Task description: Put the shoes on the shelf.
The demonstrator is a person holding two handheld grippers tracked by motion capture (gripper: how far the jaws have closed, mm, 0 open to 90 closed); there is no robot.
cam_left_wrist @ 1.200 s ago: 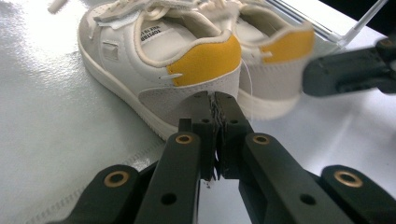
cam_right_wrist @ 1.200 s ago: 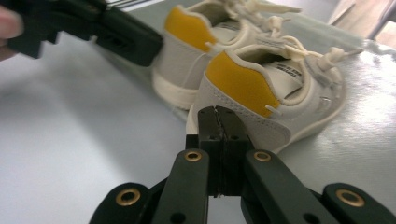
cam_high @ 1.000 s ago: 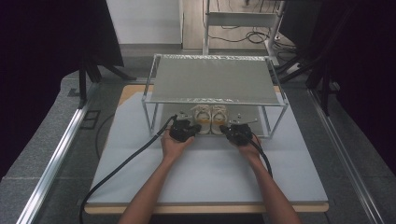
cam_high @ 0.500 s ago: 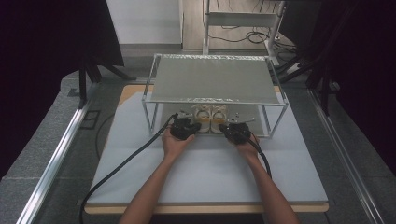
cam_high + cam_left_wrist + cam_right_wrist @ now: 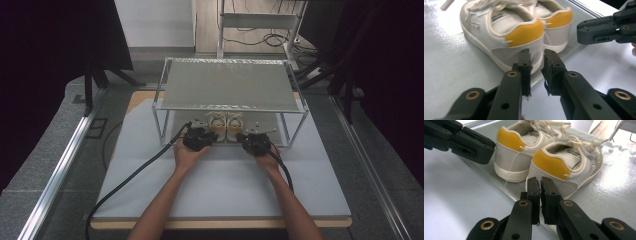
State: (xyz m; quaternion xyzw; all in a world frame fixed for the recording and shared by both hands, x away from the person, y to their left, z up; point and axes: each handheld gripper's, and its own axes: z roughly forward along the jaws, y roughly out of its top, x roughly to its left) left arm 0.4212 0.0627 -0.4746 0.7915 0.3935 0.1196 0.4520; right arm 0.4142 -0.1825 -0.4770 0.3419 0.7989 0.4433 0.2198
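Observation:
A pair of white sneakers with yellow heel patches stands side by side on the rack's lower shelf (image 5: 270, 131), heels toward me. My left gripper (image 5: 536, 53) sits just behind the heel of the left sneaker (image 5: 499, 32). Its jaws have just been opening and show a small gap with nothing in it. Behind the heel of the right sneaker (image 5: 569, 162) is my right gripper (image 5: 540, 180). Its jaws have also just been opening, to a thin slit that holds nothing. From above, the left gripper (image 5: 202, 136) and right gripper (image 5: 251, 140) flank the sneakers (image 5: 226, 122).
A metal rack with a grey top shelf (image 5: 230, 85) covers the sneakers from above, and its thin legs (image 5: 161, 125) stand at each corner. The rack rests on a white mat (image 5: 225, 185). Black cables (image 5: 145, 165) trail back from both grippers.

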